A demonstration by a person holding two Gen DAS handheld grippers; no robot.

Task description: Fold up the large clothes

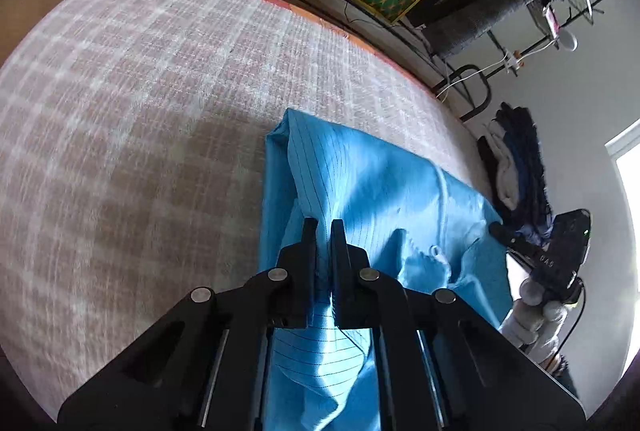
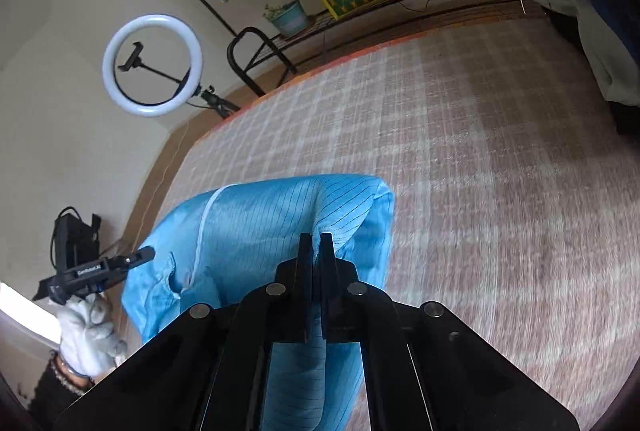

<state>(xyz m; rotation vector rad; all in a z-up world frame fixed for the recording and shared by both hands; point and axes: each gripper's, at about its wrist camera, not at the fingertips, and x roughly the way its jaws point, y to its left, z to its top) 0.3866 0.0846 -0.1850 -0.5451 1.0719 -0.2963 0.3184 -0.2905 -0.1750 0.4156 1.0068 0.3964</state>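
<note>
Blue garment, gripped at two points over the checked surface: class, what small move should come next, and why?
Probably carry both held edges forward together and lay them down. The left gripper and right gripper are each shut on the blue garment, which hangs bunched between them above the checked surface, its fold unfinished.

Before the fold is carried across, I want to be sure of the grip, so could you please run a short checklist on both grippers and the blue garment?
1. Left gripper shut on the light blue pinstriped garment, cloth between its fingers: ok.
2. Right gripper shut on the same garment, cloth between its fingers: ok.
3. Garment hangs between the two grippers without tangling: ok.
4. Checked pink-and-white bed cover ahead is bare where the cloth would land: ok.
5. White cord on the garment runs free of the fingers: ok.
6. Lower hem lying flat: cannot tell, out of view.
</note>
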